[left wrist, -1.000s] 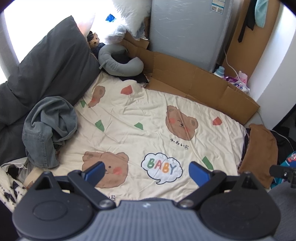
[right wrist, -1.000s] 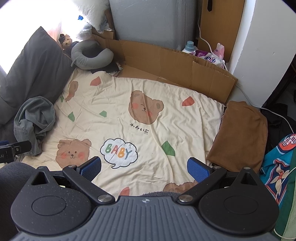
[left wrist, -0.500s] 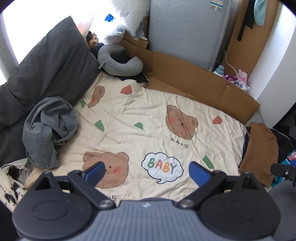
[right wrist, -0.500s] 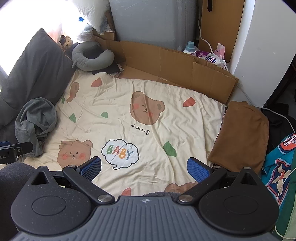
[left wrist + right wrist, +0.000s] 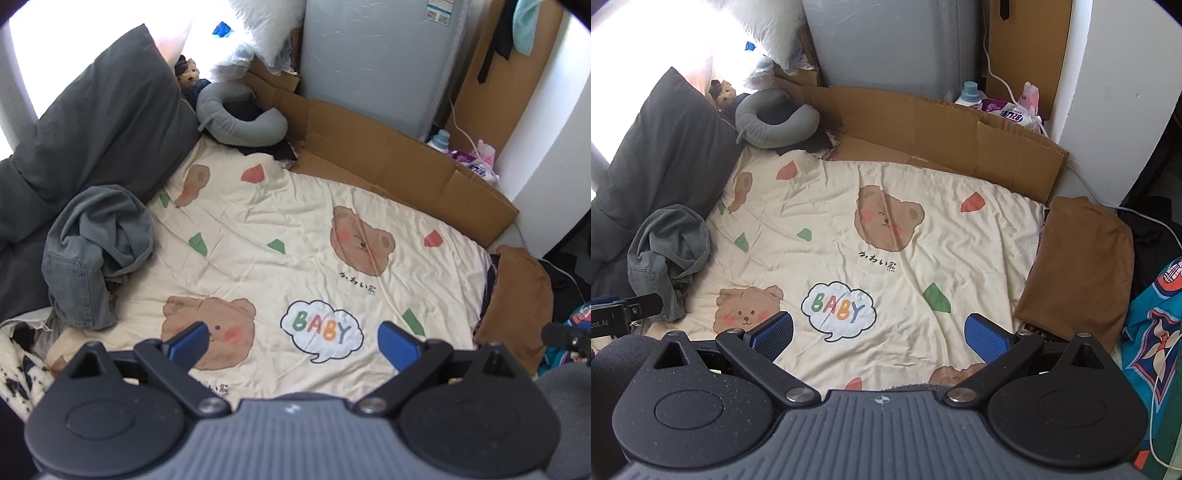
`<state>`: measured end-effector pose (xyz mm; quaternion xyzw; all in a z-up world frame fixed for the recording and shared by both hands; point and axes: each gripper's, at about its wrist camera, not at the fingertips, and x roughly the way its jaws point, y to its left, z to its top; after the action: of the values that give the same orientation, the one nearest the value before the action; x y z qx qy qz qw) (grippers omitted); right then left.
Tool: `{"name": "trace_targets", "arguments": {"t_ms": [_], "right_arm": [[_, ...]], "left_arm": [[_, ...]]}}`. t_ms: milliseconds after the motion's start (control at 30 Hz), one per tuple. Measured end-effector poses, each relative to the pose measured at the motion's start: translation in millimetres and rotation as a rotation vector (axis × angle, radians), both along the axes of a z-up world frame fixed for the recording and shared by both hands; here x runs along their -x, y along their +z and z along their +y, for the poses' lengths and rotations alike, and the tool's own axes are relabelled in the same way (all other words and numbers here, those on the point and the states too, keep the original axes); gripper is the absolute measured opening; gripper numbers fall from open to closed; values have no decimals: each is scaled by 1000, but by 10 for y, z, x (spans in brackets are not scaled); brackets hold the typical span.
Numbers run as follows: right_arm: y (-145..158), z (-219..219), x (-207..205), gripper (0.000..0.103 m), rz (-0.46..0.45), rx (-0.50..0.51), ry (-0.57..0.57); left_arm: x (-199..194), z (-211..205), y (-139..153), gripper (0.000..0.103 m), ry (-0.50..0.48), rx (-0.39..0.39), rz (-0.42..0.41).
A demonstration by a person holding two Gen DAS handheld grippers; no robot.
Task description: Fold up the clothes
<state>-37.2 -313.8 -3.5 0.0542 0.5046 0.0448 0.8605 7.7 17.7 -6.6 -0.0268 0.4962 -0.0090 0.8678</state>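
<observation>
Your left gripper (image 5: 291, 341) has its jaws spread wide with nothing between them, hanging above the near edge of the bed over the cream bear-print sheet (image 5: 295, 229), and your right gripper (image 5: 879, 332) is the same, jaws wide and empty above the "BABY" speech bubble (image 5: 839, 309). The crumpled grey denim garment (image 5: 94, 254) lies in a heap at the bed's left edge, leaning against the dark grey pillow (image 5: 99, 122), well apart from both grippers. A folded brown garment (image 5: 1078, 266) sits at the bed's right edge, near your right gripper but not touching it. At the far left corner rests a grey neck pillow (image 5: 240, 118), and flattened cardboard (image 5: 388, 158) lines the bed's far edge.
</observation>
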Motion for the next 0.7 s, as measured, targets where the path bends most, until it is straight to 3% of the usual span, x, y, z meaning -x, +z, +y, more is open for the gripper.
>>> {"name": "trace_targets", "arguments": {"t_ms": [700], "right_arm": [[120, 186, -260, 102, -54, -15, 6]], "left_arm": [[-230, 459, 127, 102, 80, -20, -28]]}}
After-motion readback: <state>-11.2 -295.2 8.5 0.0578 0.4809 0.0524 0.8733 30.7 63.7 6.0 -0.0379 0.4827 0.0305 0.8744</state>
